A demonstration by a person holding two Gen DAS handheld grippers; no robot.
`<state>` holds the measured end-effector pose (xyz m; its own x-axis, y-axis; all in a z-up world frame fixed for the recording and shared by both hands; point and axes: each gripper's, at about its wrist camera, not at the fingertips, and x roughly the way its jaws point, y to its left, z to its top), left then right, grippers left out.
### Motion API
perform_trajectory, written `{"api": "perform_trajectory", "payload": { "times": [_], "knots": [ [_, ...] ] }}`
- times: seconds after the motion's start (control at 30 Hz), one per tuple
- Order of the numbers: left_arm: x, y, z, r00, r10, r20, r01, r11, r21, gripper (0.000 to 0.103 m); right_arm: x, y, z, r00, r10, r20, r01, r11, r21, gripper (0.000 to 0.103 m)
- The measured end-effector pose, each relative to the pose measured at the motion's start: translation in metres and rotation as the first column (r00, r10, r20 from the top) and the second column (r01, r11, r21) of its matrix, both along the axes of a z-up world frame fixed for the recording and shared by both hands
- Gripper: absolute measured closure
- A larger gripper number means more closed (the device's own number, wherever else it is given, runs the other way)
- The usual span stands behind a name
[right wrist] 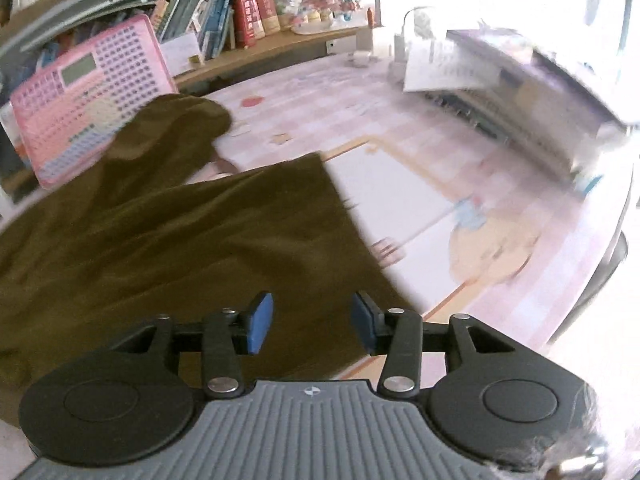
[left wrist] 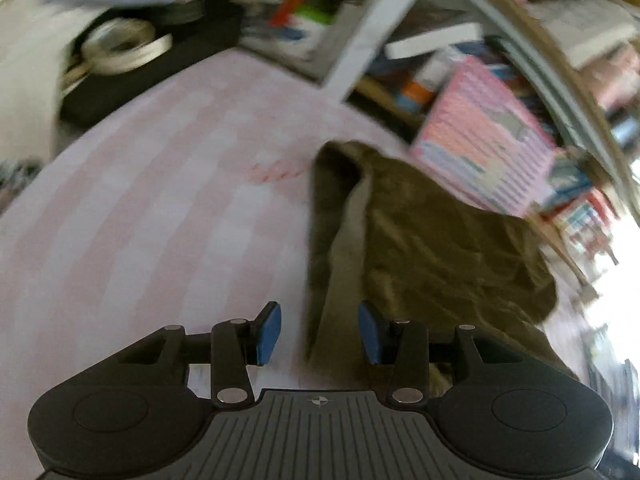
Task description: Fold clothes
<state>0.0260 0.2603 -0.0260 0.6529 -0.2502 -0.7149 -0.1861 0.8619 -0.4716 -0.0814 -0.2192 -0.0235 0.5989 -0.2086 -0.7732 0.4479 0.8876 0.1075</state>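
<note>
- An olive-green garment (left wrist: 432,248) lies rumpled on a pink checked tablecloth (left wrist: 160,220), its far end near a pink perforated basket (left wrist: 484,140).
- The left gripper (left wrist: 320,332) hovers over the garment's left edge; its blue pads (left wrist: 269,334) stand apart with nothing pinched, a lighter fold of the cloth lying under the gap.
- The right gripper (right wrist: 313,322) hangs above the garment's near right corner, jaws parted and empty, the cloth spreading away to its left.
- Books (right wrist: 224,16) line a shelf behind the basket.
</note>
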Motion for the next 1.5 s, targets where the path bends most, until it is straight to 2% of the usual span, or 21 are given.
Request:
{"api": "perform_trajectory", "payload": {
  "times": [0.13,0.2,0.3,0.4,0.53,0.57,0.6,0.67,0.8,0.83,0.87,0.9,0.97,1.0,1.03,1.1,1.17,1.23,1.3,1.43,1.5],
  "knots": [
    [-0.032,-0.014,-0.007,0.989,0.141,-0.035,-0.143,0.988,-0.056,0.061,-0.003,-0.028,-0.010,0.995,0.091,-0.043,-0.092,0.995,-0.029,0.062],
    [-0.047,-0.017,-0.012,0.979,0.196,-0.053,-0.202,0.971,-0.126,0.059,-0.004,-0.037,-0.017,0.989,0.130,-0.066,-0.132,0.991,-0.023,0.066],
    [-0.065,-0.021,-0.020,0.959,0.271,-0.085,-0.284,0.927,-0.243,0.052,-0.008,-0.046,-0.025,0.978,0.190,-0.085,-0.190,0.982,0.006,0.077],
    [-0.069,-0.020,-0.029,0.929,0.353,-0.110,-0.369,0.872,-0.323,0.049,-0.012,-0.049,-0.026,0.964,0.259,-0.069,-0.258,0.966,0.013,0.088],
    [-0.064,-0.012,-0.040,0.878,0.452,-0.157,-0.476,0.788,-0.391,0.045,-0.019,-0.044,0.012,0.943,0.326,0.063,-0.322,0.944,-0.069,0.093],
    [-0.060,-0.011,-0.042,0.873,0.458,-0.169,-0.485,0.777,-0.401,0.041,-0.024,-0.043,0.026,0.934,0.339,0.115,-0.328,0.939,-0.104,0.093],
    [-0.056,-0.011,-0.045,0.873,0.453,-0.179,-0.485,0.771,-0.413,0.038,-0.026,-0.043,0.031,0.932,0.341,0.120,-0.329,0.938,-0.112,0.093],
    [-0.047,-0.012,-0.050,0.874,0.450,-0.185,-0.482,0.754,-0.445,0.036,-0.029,-0.044,0.032,0.936,0.338,0.099,-0.328,0.939,-0.107,0.092],
    [-0.034,-0.017,-0.052,0.850,0.487,-0.202,-0.520,0.715,-0.467,0.039,-0.023,-0.044,-0.012,0.947,0.318,-0.051,-0.321,0.943,-0.082,0.090],
    [-0.030,-0.018,-0.052,0.846,0.493,-0.202,-0.526,0.715,-0.461,0.042,-0.022,-0.043,-0.021,0.946,0.316,-0.072,-0.322,0.943,-0.088,0.090],
    [-0.026,-0.018,-0.052,0.843,0.498,-0.203,-0.532,0.716,-0.453,0.063,-0.021,-0.041,-0.026,0.946,0.314,-0.085,-0.322,0.942,-0.093,0.089],
    [-0.021,-0.020,-0.052,0.846,0.491,-0.209,-0.530,0.729,-0.433,0.079,-0.021,-0.039,-0.028,0.948,0.307,-0.086,-0.315,0.943,-0.102,0.089],
    [-0.013,-0.023,-0.042,0.871,0.458,-0.176,-0.490,0.785,-0.380,0.091,-0.020,-0.036,-0.028,0.949,0.301,-0.091,-0.310,0.944,-0.108,0.089],
    [-0.015,-0.030,-0.021,0.902,0.425,-0.078,-0.426,0.847,-0.318,0.093,-0.019,-0.035,-0.027,0.949,0.300,-0.095,-0.309,0.945,-0.109,0.088],
    [-0.017,-0.036,-0.001,0.925,0.380,0.014,-0.365,0.897,-0.249,0.093,-0.018,-0.035,-0.026,0.948,0.302,-0.099,-0.312,0.944,-0.110,0.088],
    [-0.034,-0.037,0.020,0.948,0.300,0.111,-0.281,0.947,-0.156,0.092,-0.018,-0.033,-0.024,0.944,0.311,-0.109,-0.322,0.941,-0.103,0.088],
    [-0.049,-0.038,0.038,0.958,0.213,0.190,-0.206,0.977,-0.058,0.092,-0.021,-0.032,-0.022,0.939,0.322,-0.121,-0.333,0.939,-0.088,0.088],
    [-0.052,-0.020,0.009,0.959,0.278,0.052,-0.274,0.959,-0.065,0.093,-0.026,-0.028,-0.022,0.934,0.336,-0.121,-0.346,0.935,-0.080,0.088],
    [-0.055,-0.007,-0.022,0.943,0.324,-0.074,-0.329,0.941,-0.074,0.092,-0.031,-0.023,-0.022,0.932,0.342,-0.121,-0.353,0.932,-0.086,0.088],
    [-0.056,-0.009,-0.027,0.951,0.302,-0.066,-0.306,0.951,-0.048,0.082,-0.030,-0.016,-0.023,0.932,0.338,-0.134,-0.353,0.929,-0.114,0.087],
    [-0.055,-0.006,-0.028,0.954,0.288,-0.076,-0.292,0.956,-0.041,0.072,-0.029,-0.014,-0.023,0.932,0.335,-0.140,-0.352,0.928,-0.124,0.086]
  ]
}}
